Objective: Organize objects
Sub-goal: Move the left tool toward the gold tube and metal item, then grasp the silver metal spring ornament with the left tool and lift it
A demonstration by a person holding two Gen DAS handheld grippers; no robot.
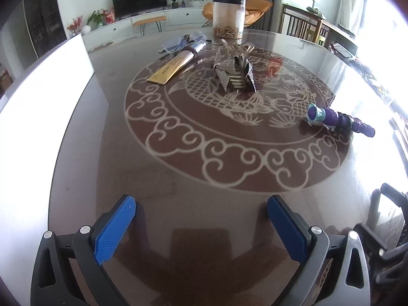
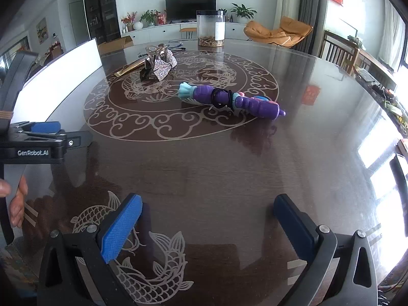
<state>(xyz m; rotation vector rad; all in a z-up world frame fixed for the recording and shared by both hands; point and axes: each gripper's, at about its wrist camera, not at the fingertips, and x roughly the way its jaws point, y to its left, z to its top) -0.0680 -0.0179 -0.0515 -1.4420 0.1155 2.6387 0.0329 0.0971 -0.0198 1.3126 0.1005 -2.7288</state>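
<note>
Dark brown wood under a glossy sheet makes up the round table point(image 2: 229, 178), inlaid with a pale ring of cloud scrolls around fish, plus a second fish motif at the near edge in the right wrist view. Behind it the room holds a white low cabinet with one television point(image 2: 190, 7), several potted plants, one orange lounge chair point(image 2: 278, 33) and bright windows on the right. On the table I count one clear jar point(image 2: 210, 29) with a black lid at the far side, one silvery mesh ornament point(image 1: 233, 68) near the centre, one gold flat packet point(image 1: 169, 70) just left of it, and one purple toy point(image 2: 229, 99) (a black band looped round its middle) lying right of centre. Both the left gripper point(image 1: 201, 227) and the right gripper point(image 2: 207, 232) hover over the near edge, blue pads spread wide, holding nothing.
</note>
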